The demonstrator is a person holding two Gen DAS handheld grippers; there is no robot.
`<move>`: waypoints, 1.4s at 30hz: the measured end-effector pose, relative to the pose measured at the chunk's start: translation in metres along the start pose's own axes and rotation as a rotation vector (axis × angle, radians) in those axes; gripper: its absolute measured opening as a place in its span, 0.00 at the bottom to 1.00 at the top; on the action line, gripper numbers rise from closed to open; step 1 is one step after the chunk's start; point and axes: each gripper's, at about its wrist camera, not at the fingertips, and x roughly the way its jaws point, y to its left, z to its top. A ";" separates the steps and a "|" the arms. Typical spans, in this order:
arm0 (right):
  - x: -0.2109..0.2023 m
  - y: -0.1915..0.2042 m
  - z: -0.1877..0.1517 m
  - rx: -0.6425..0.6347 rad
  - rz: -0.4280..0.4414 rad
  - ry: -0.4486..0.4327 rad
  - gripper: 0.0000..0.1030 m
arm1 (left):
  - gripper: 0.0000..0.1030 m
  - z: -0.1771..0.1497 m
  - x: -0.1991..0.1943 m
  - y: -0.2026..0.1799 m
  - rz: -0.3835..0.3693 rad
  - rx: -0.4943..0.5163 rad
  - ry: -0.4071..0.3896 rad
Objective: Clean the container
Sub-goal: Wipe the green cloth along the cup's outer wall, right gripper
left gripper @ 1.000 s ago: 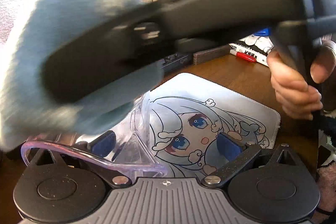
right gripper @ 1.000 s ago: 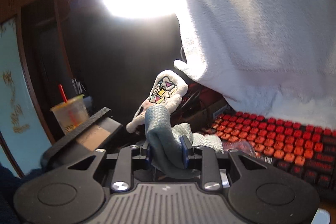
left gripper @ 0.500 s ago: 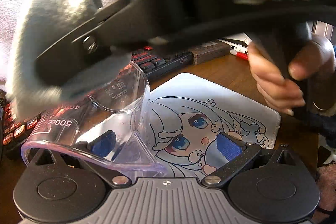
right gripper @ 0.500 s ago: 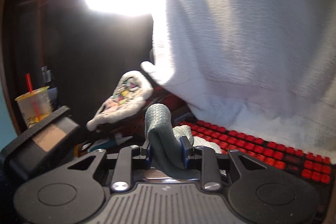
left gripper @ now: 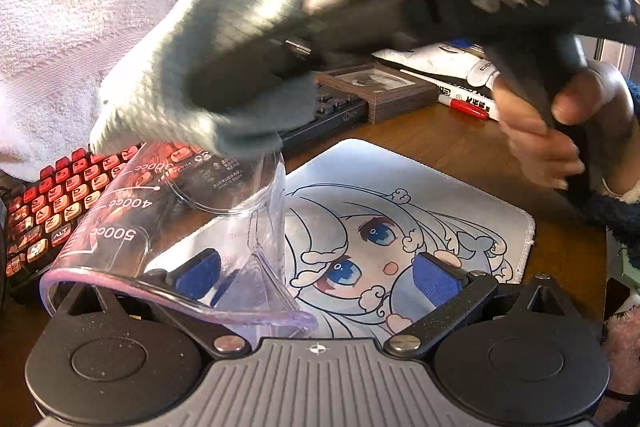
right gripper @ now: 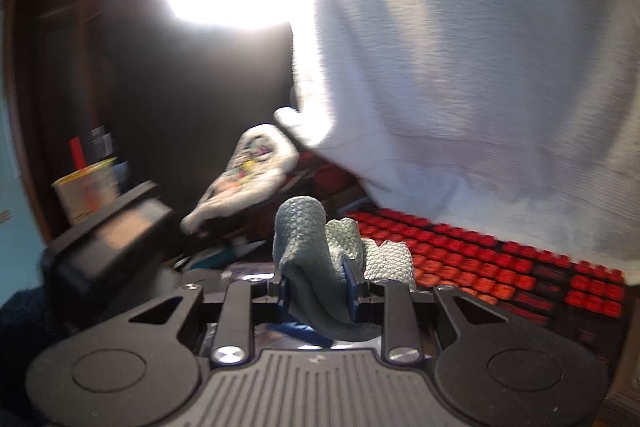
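In the left wrist view a clear plastic measuring cup (left gripper: 168,227) with cc marks lies tilted, its rim toward the camera. My left gripper (left gripper: 316,273) is wide apart; its left pad (left gripper: 198,273) shows through the cup wall, its right pad (left gripper: 434,277) stands clear of the cup. My right gripper (right gripper: 316,289) is shut on a grey-blue cloth (right gripper: 308,267). In the left wrist view that cloth (left gripper: 200,67) hangs just above the cup's far end, touching or nearly so.
A cartoon mouse pad (left gripper: 400,227) lies on the wooden desk (left gripper: 460,143). A red-keyed keyboard (left gripper: 52,203) lies at left, also in the right wrist view (right gripper: 480,267). A white fleece (right gripper: 460,67) hangs behind. A framed picture (left gripper: 380,87) and red marker (left gripper: 464,107) sit further back.
The right gripper with the cloth has swung from close over the cup's mouth toward its far end. The cup and left gripper have stayed in place.
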 end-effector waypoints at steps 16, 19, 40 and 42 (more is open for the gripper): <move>0.012 0.026 -0.006 0.036 0.159 0.003 0.25 | 1.00 0.000 -0.009 0.000 0.002 -0.001 0.000; 0.004 0.020 -0.006 0.025 0.110 0.013 0.25 | 1.00 0.000 -0.010 0.000 0.002 -0.002 0.000; 0.003 0.021 -0.005 0.013 0.105 0.019 0.25 | 1.00 0.000 -0.019 0.003 0.002 -0.001 0.000; 0.000 0.013 -0.005 0.028 0.059 0.018 0.25 | 1.00 0.000 -0.019 0.003 0.002 -0.001 0.000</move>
